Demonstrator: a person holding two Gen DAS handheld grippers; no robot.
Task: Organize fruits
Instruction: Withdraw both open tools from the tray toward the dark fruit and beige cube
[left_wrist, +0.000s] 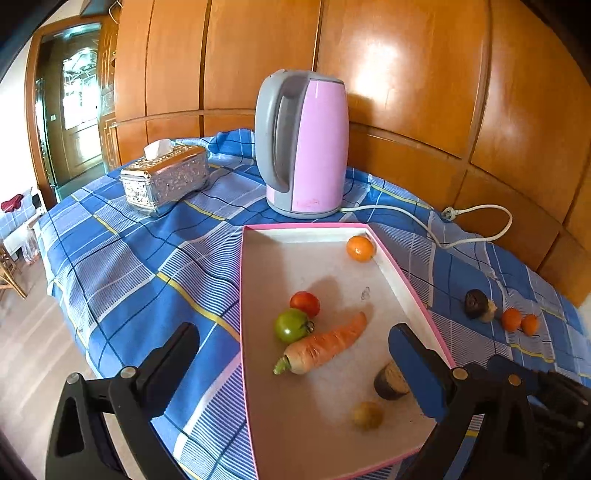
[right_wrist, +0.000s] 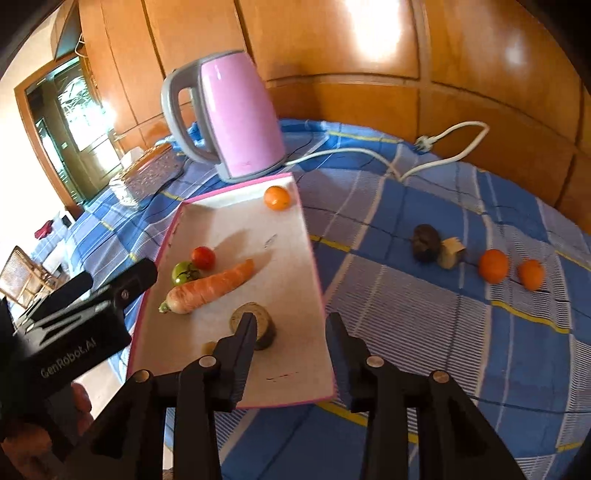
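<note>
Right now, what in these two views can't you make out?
- Small yellowish fruit: blurred in left view; nearly hidden behind the right gripper finger in right view.
- Dark stub: partly covered by left gripper finger.
- Tissue box: blurred, half behind kettle, right view.

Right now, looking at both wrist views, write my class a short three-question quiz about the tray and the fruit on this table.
1. True or false: the carrot lies inside the pink-rimmed tray.
2. How many orange fruits sit on the cloth outside the tray? A) one B) two C) four
3. Fill in: behind the tray stands a pink ____.

Key:
1. True.
2. B: two orange fruits.
3. Kettle.
</note>
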